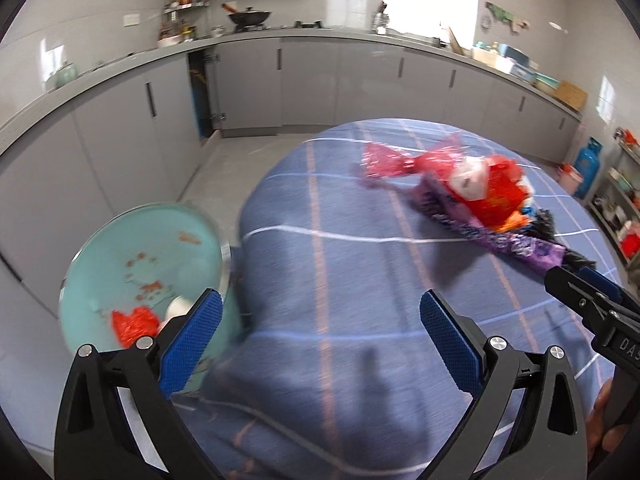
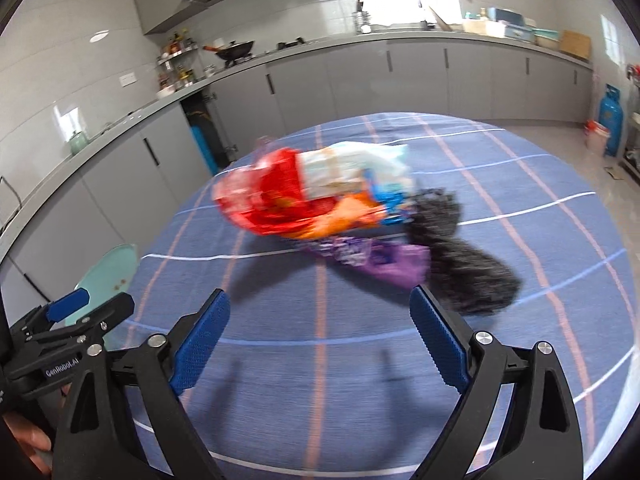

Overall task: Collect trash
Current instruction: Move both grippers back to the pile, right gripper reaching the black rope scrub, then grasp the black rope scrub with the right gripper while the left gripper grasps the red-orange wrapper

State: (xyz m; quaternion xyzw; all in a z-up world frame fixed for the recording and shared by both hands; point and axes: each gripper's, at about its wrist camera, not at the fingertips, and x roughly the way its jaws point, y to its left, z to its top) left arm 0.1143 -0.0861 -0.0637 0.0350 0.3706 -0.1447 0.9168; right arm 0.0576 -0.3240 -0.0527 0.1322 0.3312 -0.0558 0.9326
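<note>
Both grippers — left and right — gape wide, empty, over the blue checked tablecloth; the trash pile lies ahead of their tips, untouched — the teal bin sits beside the table's left edge.

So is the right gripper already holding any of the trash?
No: the right gripper stands open over bare tablecloth, short of the trash pile.

Round table in blue checked cloth, trash pile on it
</note>
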